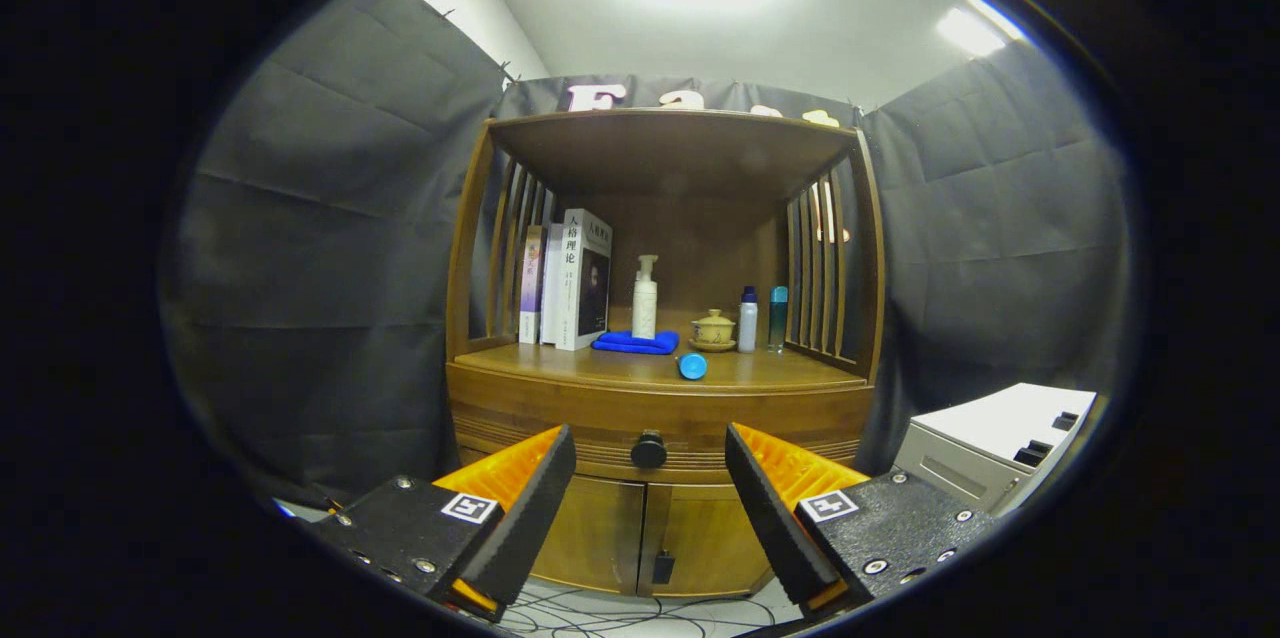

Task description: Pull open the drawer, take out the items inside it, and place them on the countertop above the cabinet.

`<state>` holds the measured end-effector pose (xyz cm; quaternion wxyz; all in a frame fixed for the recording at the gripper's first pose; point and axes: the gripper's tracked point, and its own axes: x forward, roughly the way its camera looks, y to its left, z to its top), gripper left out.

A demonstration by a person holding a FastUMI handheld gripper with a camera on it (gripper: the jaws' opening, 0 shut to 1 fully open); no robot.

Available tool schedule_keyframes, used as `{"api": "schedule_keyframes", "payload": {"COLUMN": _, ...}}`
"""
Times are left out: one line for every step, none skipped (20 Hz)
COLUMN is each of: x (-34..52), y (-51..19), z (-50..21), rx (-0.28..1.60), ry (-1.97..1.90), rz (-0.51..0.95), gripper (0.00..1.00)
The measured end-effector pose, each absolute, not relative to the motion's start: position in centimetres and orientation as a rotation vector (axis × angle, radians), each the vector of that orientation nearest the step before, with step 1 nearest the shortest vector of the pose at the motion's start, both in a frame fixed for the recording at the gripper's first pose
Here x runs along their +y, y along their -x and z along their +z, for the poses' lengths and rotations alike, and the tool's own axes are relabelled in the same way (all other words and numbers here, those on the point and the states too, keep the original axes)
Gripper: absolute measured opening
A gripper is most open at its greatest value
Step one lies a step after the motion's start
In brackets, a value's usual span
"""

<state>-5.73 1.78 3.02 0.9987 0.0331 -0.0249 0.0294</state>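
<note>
A wooden cabinet [660, 398] stands straight ahead, facing the camera. Its drawer [560, 423] is a wide curved band running left to right just under the countertop [600, 365], and it is shut. One round dark knob [648, 449] sits at the middle of the drawer front, pointing out toward the camera.

The gripper [650, 488] is held level in front of the cabinet with its two fingers spread wide apart, gripping nothing. The knob appears in the gap between the fingertips, beyond them and not touched by either.

Below the drawer are two cabinet doors [650, 538], side by side and closed.

On the countertop, under a wooden top shelf [670, 133] with slatted sides, things are set in a row. At the left, three books [570, 280] stand upright, spines out. Next is one white pump bottle [645, 298], upright, resting on a folded blue cloth [636, 343]. To the right is one small lidded ceramic cup [713, 329] on a saucer, then two slim upright bottles: one white with a blue cap [747, 320], one teal [778, 318]. One small blue round object [692, 366] lies nearer the front edge, ahead of the cloth.

To the right of the cabinet is one pale grey and white box-shaped unit [990, 448]. Thin cables [620, 613] trail across the floor below the doors.
</note>
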Motion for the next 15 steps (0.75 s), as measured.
{"api": "schedule_keyframes", "payload": {"x": 1.7, "y": 5.7, "z": 2.9, "rx": -0.056, "ry": -0.048, "rz": 0.056, "gripper": 0.94}}
{"api": "schedule_keyframes", "payload": {"x": 1.8, "y": 5.6, "z": 2.7, "rx": -0.052, "ry": -0.040, "rz": 0.056, "gripper": 0.94}}
{"api": "schedule_keyframes", "payload": {"x": 2.2, "y": 5.6, "z": 2.5, "rx": -0.053, "ry": -0.038, "rz": 0.063, "gripper": 0.94}}
{"api": "schedule_keyframes", "payload": {"x": 2.4, "y": 5.4, "z": 2.5, "rx": -0.054, "ry": -0.039, "rz": 0.067, "gripper": 0.94}}
{"api": "schedule_keyframes", "payload": {"x": 2.7, "y": 5.4, "z": 2.5, "rx": -0.057, "ry": -0.043, "rz": 0.074, "gripper": 0.94}}
{"api": "schedule_keyframes", "payload": {"x": 2.9, "y": 5.4, "z": 2.5, "rx": -0.059, "ry": -0.049, "rz": 0.082, "gripper": 0.94}}
{"api": "schedule_keyframes", "payload": {"x": 3.2, "y": 5.4, "z": 2.5, "rx": -0.062, "ry": -0.048, "rz": 0.090, "gripper": 0.94}}
{"api": "schedule_keyframes", "payload": {"x": 3.2, "y": 5.4, "z": 2.5, "rx": -0.063, "ry": -0.045, "rz": 0.095, "gripper": 0.94}}
{"api": "schedule_keyframes", "payload": {"x": 3.3, "y": 5.3, "z": 2.4, "rx": -0.061, "ry": -0.041, "rz": 0.098, "gripper": 0.94}}
{"api": "schedule_keyframes", "payload": {"x": 3.4, "y": 5.3, "z": 2.2, "rx": -0.057, "ry": -0.037, "rz": 0.100, "gripper": 0.94}}
{"api": "schedule_keyframes", "payload": {"x": 3.5, "y": 5.2, "z": 2.0, "rx": -0.049, "ry": -0.031, "rz": 0.102, "gripper": 0.94}}
{"api": "schedule_keyframes", "payload": {"x": 3.5, "y": 5.2, "z": 1.7, "rx": -0.043, "ry": -0.026, "rz": 0.102, "gripper": 0.95}}
{"api": "schedule_keyframes", "payload": {"x": 3.6, "y": 5.2, "z": 1.6, "rx": -0.037, "ry": -0.022, "rz": 0.104, "gripper": 0.95}}
{"api": "schedule_keyframes", "payload": {"x": 3.6, "y": 5.1, "z": 1.5, "rx": -0.035, "ry": -0.021, "rz": 0.105, "gripper": 0.95}}
{"api": "schedule_keyframes", "payload": {"x": 3.6, "y": 5.0, "z": 1.5, "rx": -0.035, "ry": -0.021, "rz": 0.105, "gripper": 0.95}}
